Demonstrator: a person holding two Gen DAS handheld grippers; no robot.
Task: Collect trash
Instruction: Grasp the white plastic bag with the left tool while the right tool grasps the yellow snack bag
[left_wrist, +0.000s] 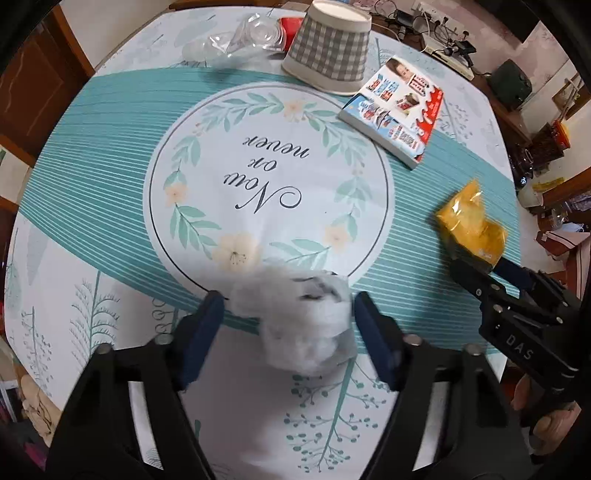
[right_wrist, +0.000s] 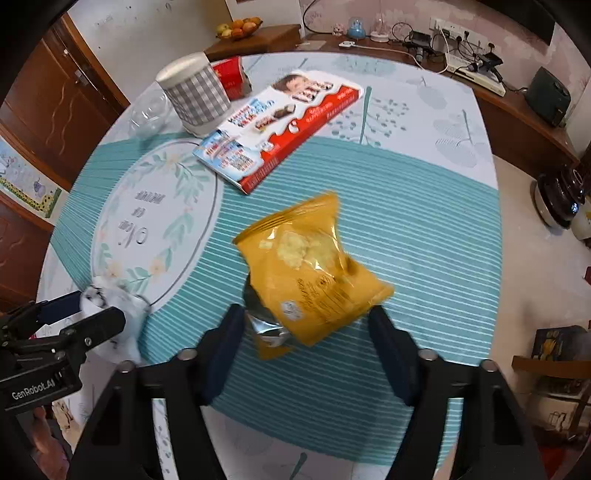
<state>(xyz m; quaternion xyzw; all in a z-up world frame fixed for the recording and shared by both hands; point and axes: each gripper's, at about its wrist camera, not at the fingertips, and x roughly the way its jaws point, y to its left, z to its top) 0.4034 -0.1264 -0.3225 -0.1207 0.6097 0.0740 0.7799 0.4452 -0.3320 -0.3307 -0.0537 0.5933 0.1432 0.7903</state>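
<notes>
Left gripper (left_wrist: 289, 321) is being held steeply down over a crumpled white tissue wad (left_wrist: 295, 317); jaws partly open, wad sitting between the blue pads (left_wrist: 207, 332), whether pads are pressing on it cannot be told. Wad is lumpy, no clear long axis, grey smudges on top, blurred. It is lying on the near part of the table (left_wrist: 92, 155), at the lower rim of the printed circle.

Right gripper (right_wrist: 306, 332) is also being pointed down, jaws partly open, a yellow snack bag (right_wrist: 314, 273) lying between the fingers; contact with pads cannot be told. Bag's long axis is running diagonally, crimped end pointing up-left away from the gripper, torn end with silver lining (right_wrist: 264, 325) showing toward the left finger. Chips pictured on the front; dark script on it is not readable.

"DAS" is being read on the right gripper body in the left view, "GenRobot.AI" on the left gripper body in the right view.

Tablecloth print is reading "Now or never" inside a leaf wreath, upside down to the cameras. Further out: a red-and-white chocolate box (right_wrist: 280, 125), brand lettering blurred; a grey-checked paper cup (left_wrist: 330, 44) upside down; clear plastic packaging (left_wrist: 243, 37) beside it
</notes>
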